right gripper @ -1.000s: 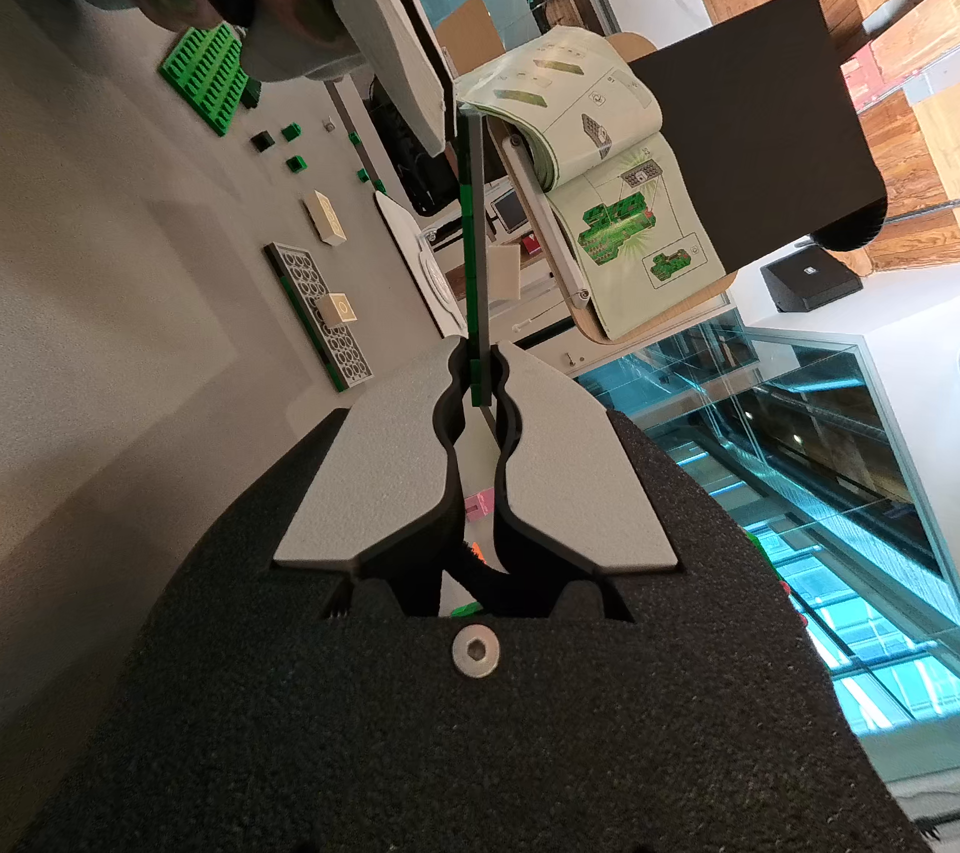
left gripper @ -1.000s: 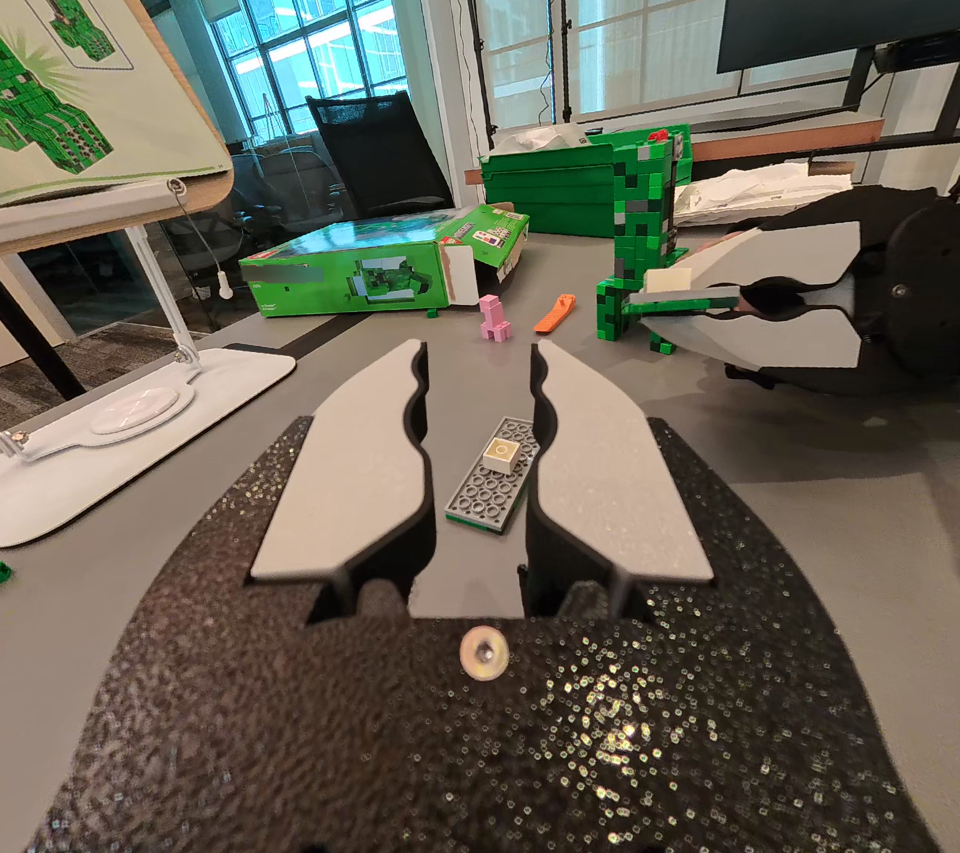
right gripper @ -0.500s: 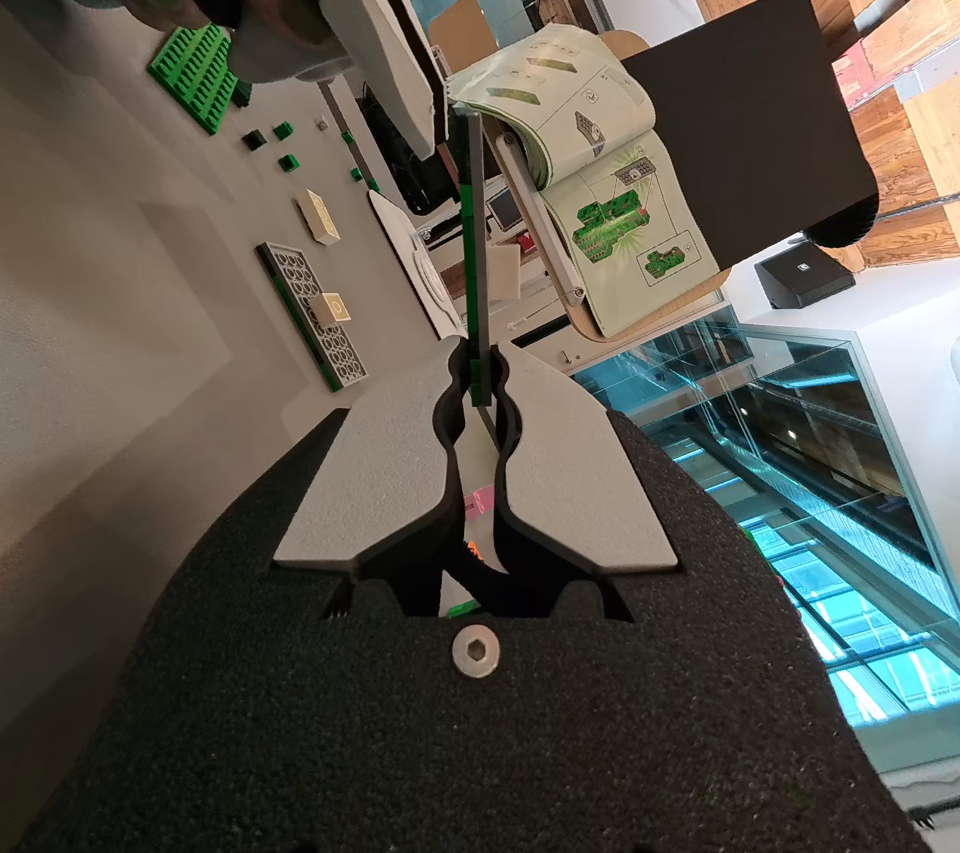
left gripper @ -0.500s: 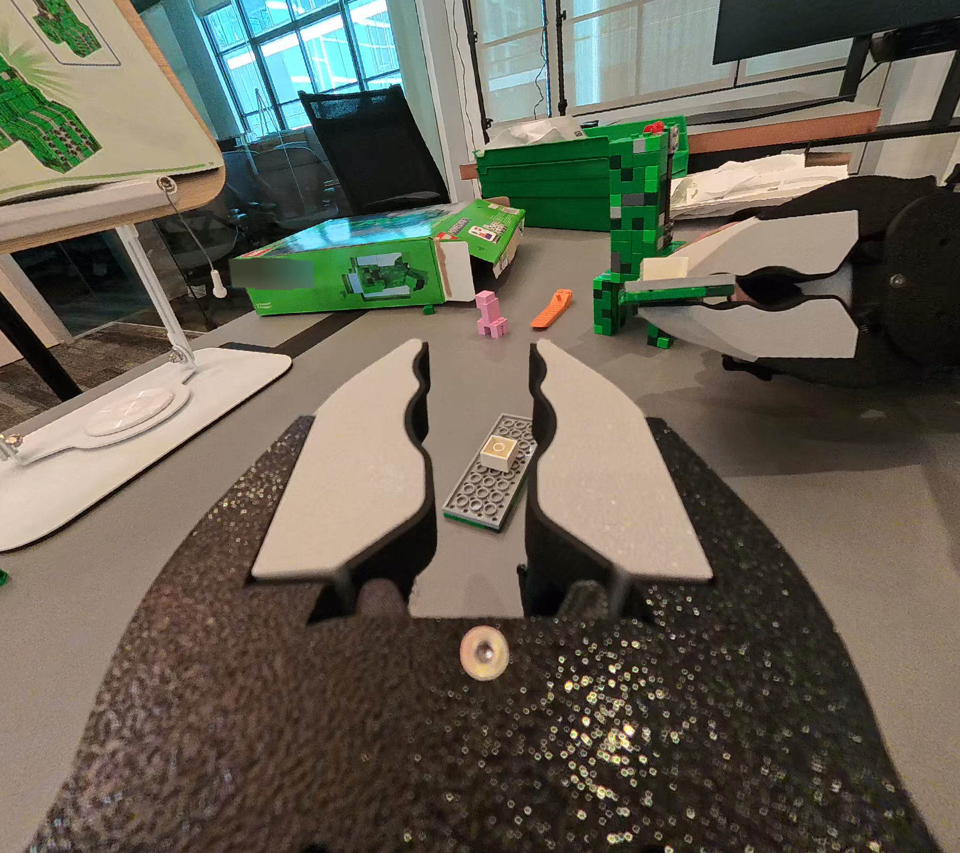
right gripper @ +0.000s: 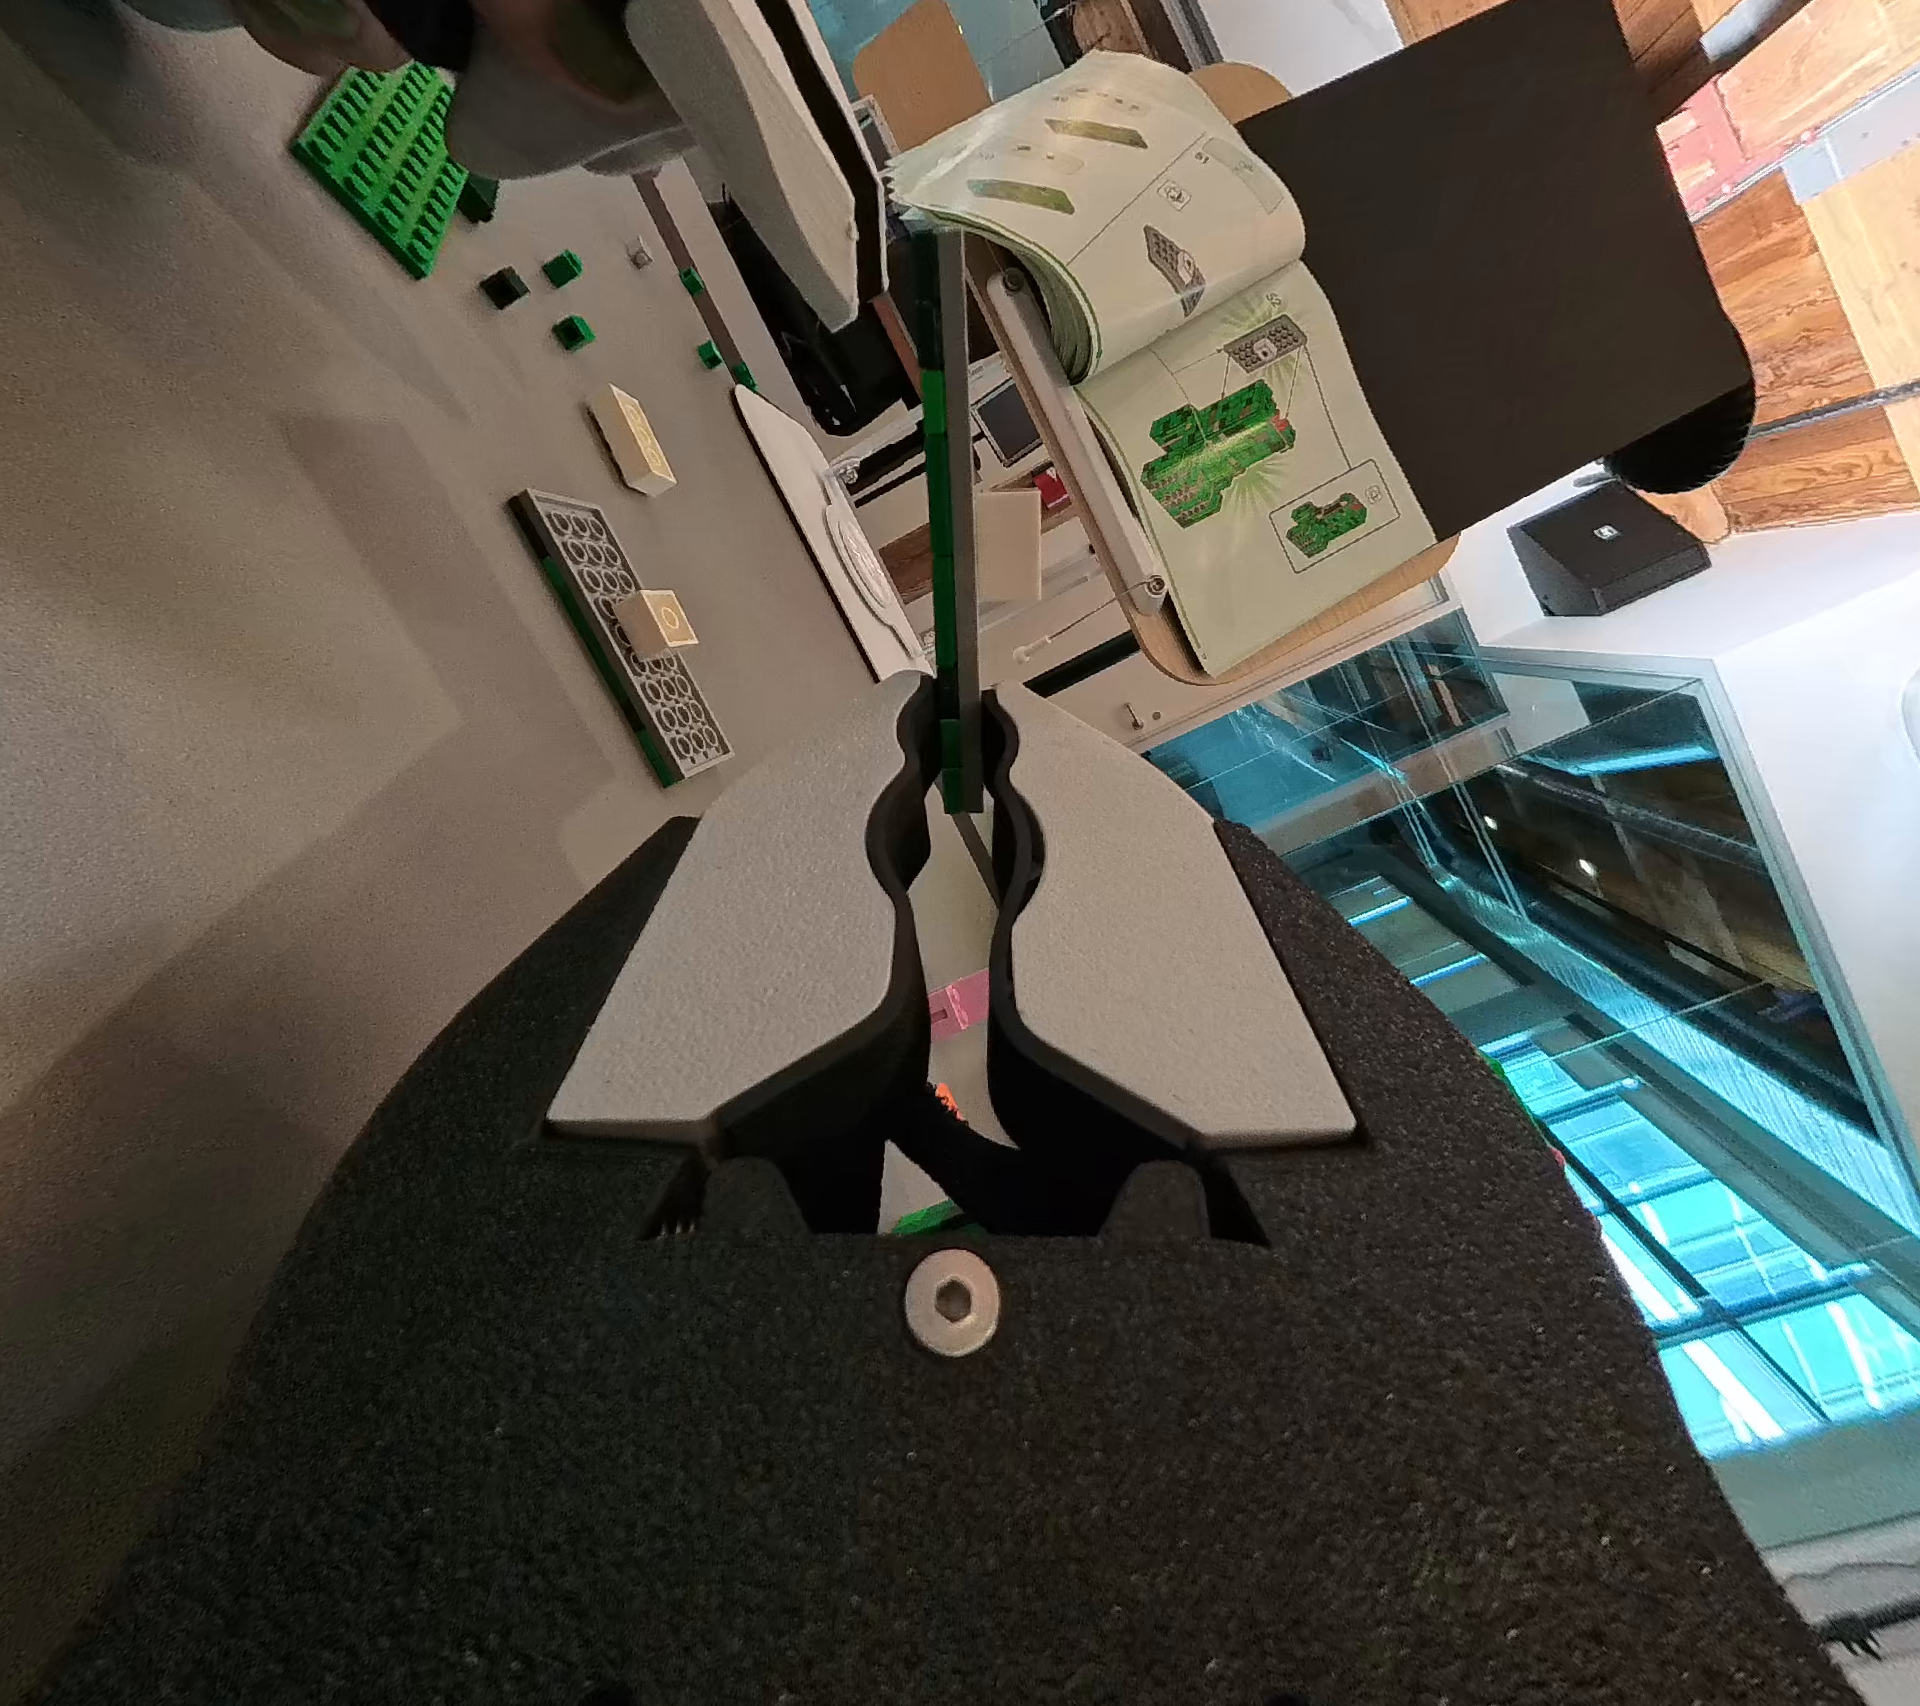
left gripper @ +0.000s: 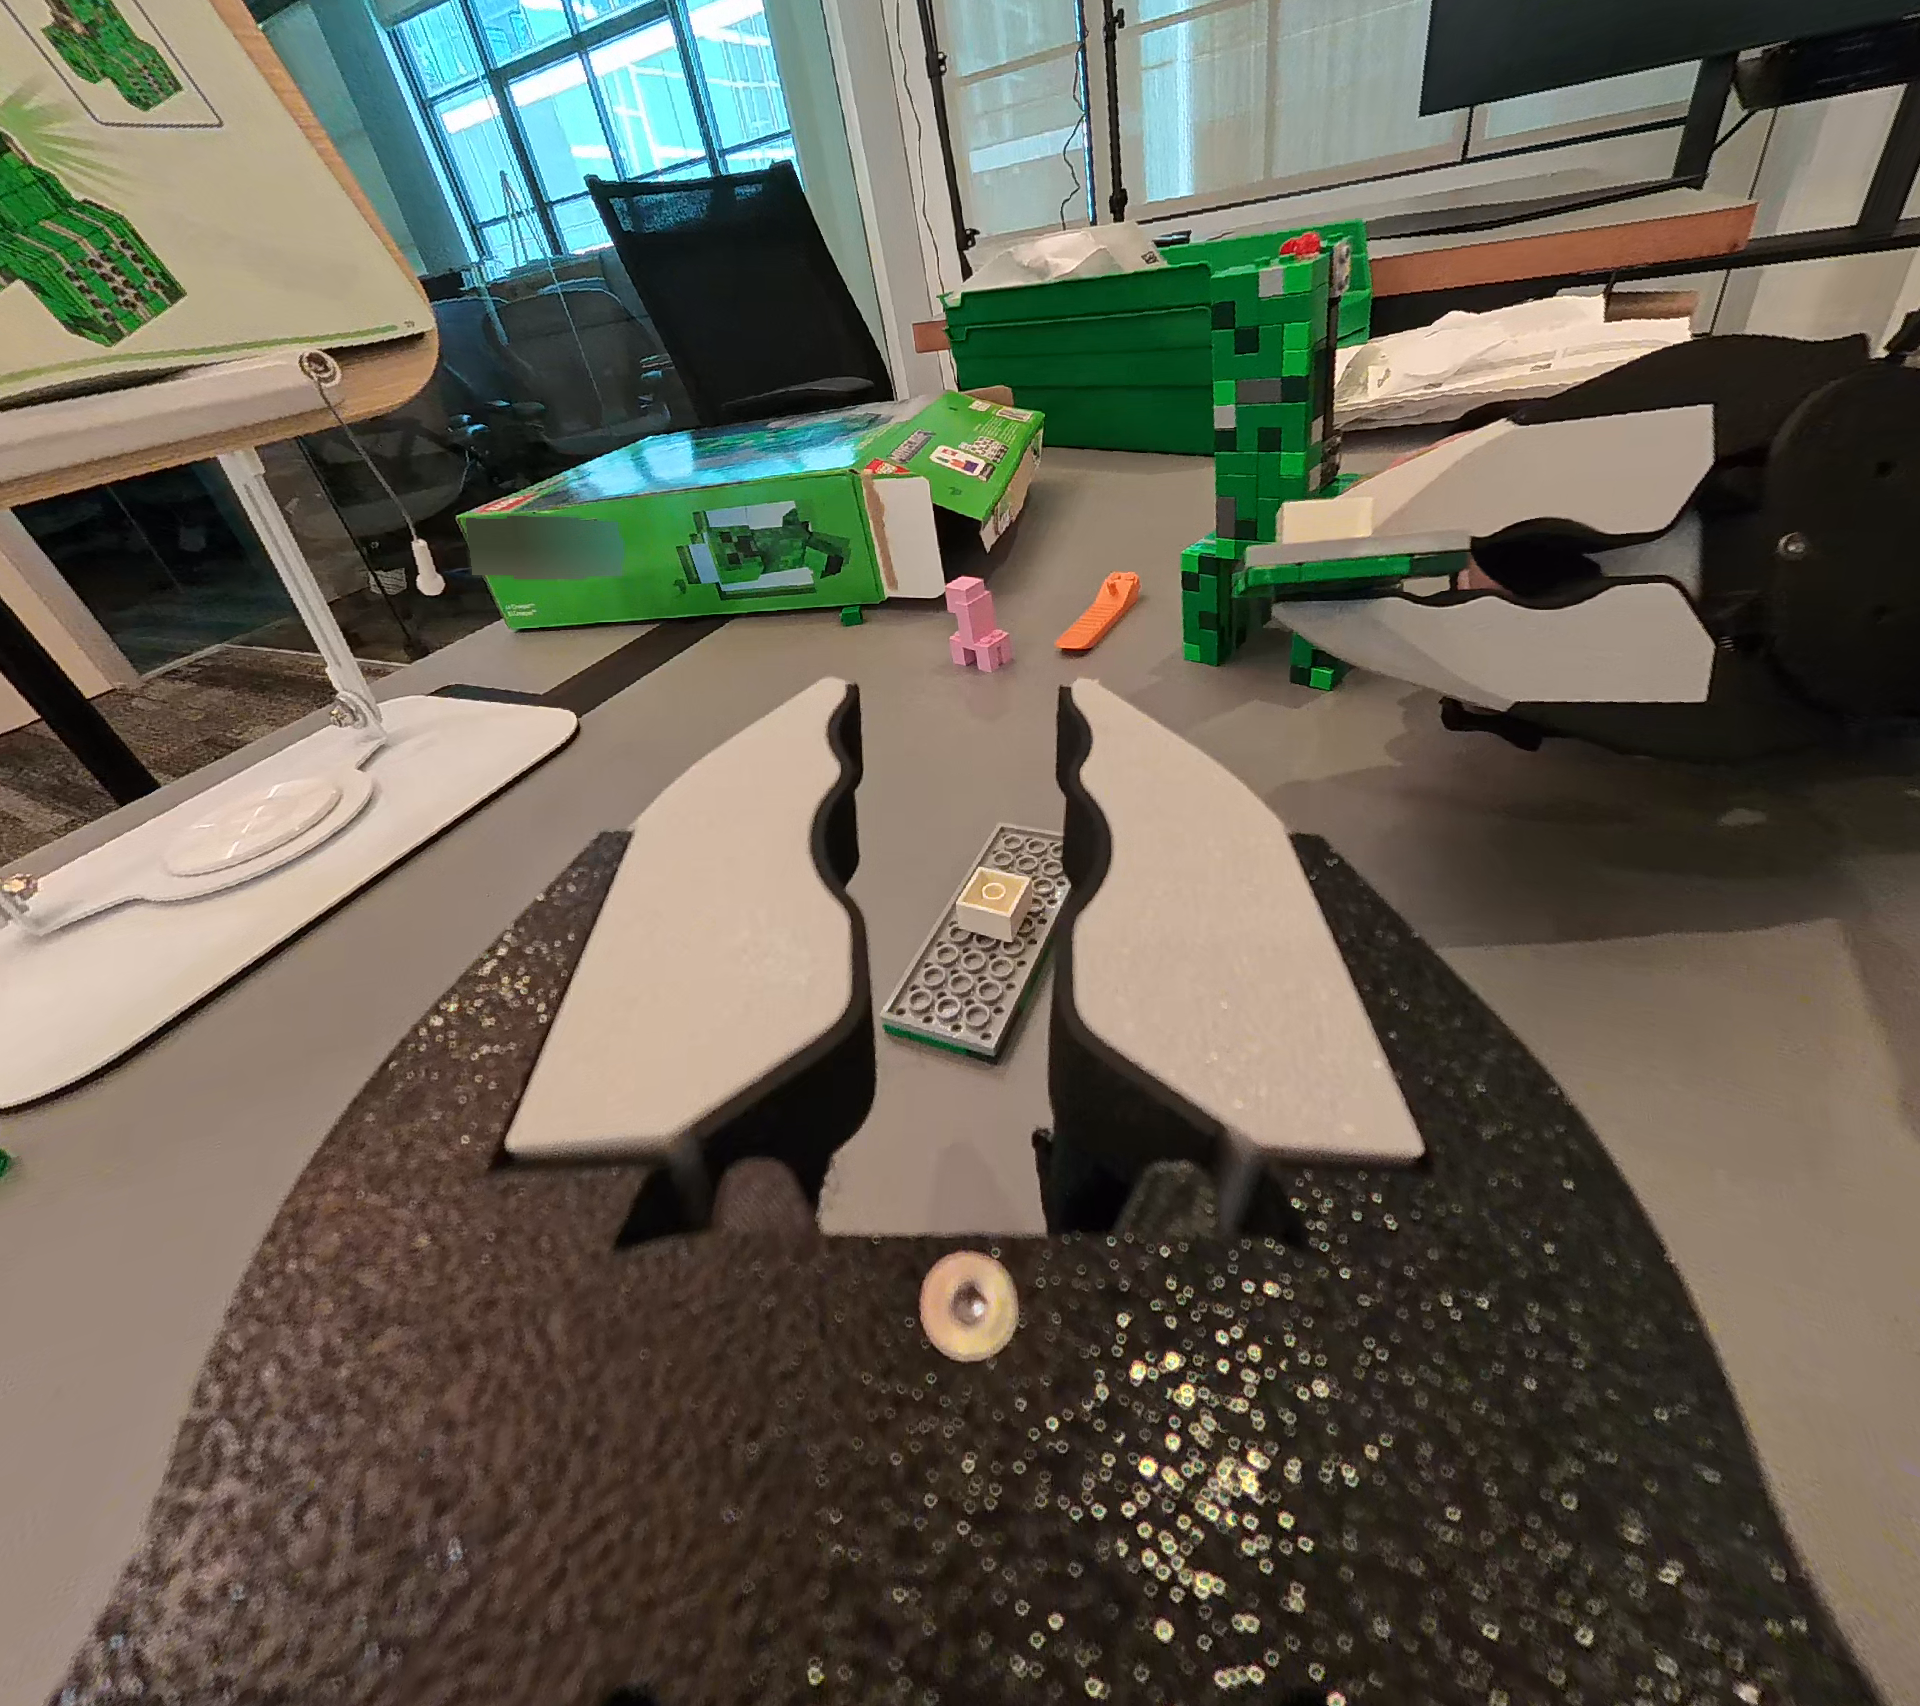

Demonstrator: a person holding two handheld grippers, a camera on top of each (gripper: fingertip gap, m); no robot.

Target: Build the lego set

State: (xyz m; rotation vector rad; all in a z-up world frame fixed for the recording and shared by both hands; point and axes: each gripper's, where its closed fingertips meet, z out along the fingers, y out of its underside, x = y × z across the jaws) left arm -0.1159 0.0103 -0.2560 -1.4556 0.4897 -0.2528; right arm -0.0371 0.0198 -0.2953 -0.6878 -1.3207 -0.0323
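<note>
A grey-and-green brick plate [right gripper: 958, 513] is being clamped edgewise by the right tongs [right gripper: 951, 700]; the left tongs [left gripper: 958, 700] are being held part-open, empty, above another studded grey plate [left gripper: 982, 939] on the grey desk [left gripper: 1558, 1085].

We see matt grey counter [left gripper: 1558, 1085] | studded grey plastic plate [left gripper: 977, 960] | glossy green cardboard box [left gripper: 675, 544] | rough black foam tool [left gripper: 958, 700] body | paper booklet [right gripper: 1195, 368]
</note>
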